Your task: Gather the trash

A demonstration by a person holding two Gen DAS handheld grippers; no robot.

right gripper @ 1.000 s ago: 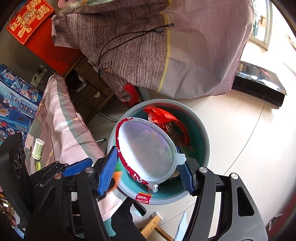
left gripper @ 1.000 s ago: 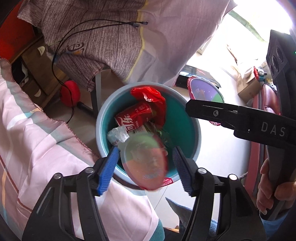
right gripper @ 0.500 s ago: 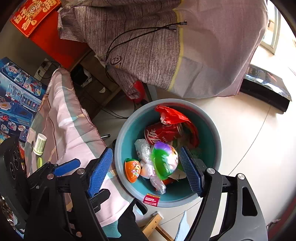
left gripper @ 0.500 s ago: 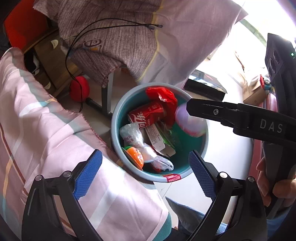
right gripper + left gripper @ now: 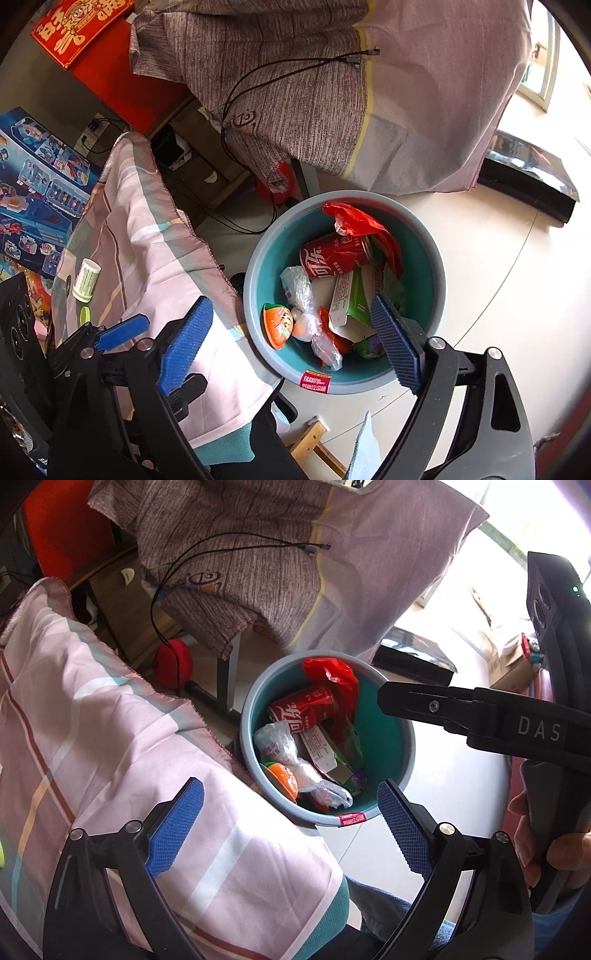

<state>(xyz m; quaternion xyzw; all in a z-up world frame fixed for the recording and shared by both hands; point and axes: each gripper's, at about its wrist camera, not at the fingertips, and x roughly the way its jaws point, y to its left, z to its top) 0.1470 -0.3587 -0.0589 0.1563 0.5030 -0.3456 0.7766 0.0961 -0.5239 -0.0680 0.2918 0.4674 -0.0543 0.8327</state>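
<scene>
A teal trash bin (image 5: 397, 738) (image 5: 428, 258) stands on the floor below both grippers. It holds a red cola can (image 5: 303, 709) (image 5: 334, 254), a red plastic bag (image 5: 332, 672) (image 5: 354, 219), an orange cup lid (image 5: 284, 777) (image 5: 279, 325), a purple-green cup (image 5: 357, 779) (image 5: 369, 347), a green carton (image 5: 351, 299) and clear wrappers (image 5: 325, 792) (image 5: 325, 347). My left gripper (image 5: 290, 823) is open and empty above the bin's near rim. My right gripper (image 5: 291, 339) is open and empty over the bin; it shows side-on in the left wrist view (image 5: 480, 716).
A pink striped cloth (image 5: 92, 738) (image 5: 147, 251) covers a table left of the bin. A small green-white container (image 5: 85, 282) stands on it. A grey-purple cloth (image 5: 258, 554) (image 5: 351, 92) with a black cable hangs behind the bin. Pale floor (image 5: 498, 277) lies to the right.
The left gripper let go of the orange lid and the right gripper let go of the purple-green cup; both fell into the bin. Both grippers opened and drew back from it.
</scene>
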